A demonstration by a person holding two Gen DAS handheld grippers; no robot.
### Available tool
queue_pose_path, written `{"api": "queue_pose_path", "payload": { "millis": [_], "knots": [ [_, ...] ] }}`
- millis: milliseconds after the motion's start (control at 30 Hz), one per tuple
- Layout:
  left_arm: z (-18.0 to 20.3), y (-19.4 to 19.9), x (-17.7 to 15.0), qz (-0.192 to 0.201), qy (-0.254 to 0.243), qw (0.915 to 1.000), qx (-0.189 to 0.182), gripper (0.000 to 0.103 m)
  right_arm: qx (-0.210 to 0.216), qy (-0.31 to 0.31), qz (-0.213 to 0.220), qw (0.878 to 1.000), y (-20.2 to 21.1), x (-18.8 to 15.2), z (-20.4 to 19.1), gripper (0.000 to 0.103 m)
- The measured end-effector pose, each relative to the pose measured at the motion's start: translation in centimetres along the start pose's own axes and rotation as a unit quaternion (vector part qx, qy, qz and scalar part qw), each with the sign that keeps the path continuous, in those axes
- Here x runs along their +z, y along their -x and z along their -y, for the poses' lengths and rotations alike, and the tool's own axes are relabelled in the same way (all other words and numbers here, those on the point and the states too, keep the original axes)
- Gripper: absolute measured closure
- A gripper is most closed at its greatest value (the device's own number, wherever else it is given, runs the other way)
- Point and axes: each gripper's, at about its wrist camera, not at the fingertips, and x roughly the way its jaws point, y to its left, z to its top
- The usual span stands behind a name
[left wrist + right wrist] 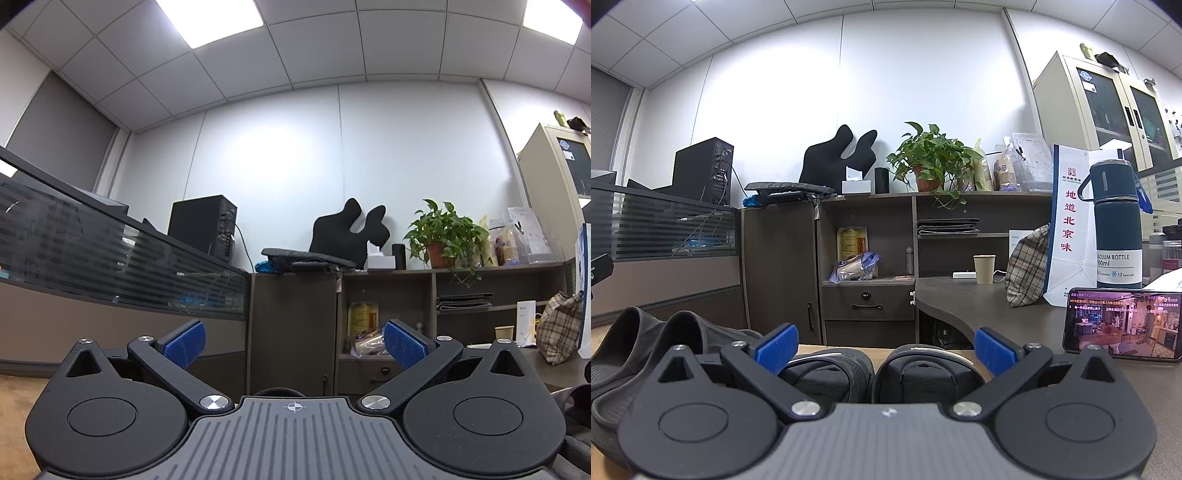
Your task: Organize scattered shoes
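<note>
A: Where are the shoes?
B: A pair of dark sandals [879, 373] sits side by side on the tabletop [1015, 321], just ahead of the right gripper [886, 345], between its spread, empty fingers. Two grey slippers [653, 347] lie to its left.
A: The left gripper [295, 345]?
B: Spread wide too, grasping nothing, facing a dark shelf unit [388, 280].
</note>
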Motion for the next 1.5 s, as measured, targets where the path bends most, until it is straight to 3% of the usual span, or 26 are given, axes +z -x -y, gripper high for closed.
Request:
{"api": "queue_pose_path", "payload": {
  "millis": [1000, 1133, 1500],
  "knots": [
    [-0.07, 0.53, 0.14, -0.007, -0.006, 0.9999, -0.007, 0.0, 0.0, 0.0, -0.001, 1.0, 0.24, 0.05, -0.05, 0.0],
    [-0.18, 0.93, 0.21, 0.007, -0.002, 0.9999, -0.008, 0.0, 0.0, 0.0, 0.001, 1.0, 0.28, -0.03, -0.08, 0.0],
    [0.25, 0.14, 0.29, -0.008, -0.017, 0.9998, -0.009, 0.0, 0.001, 0.0, -0.002, 1.0, 0.09, 0.08, 0.13, 0.0]
  ]
}}
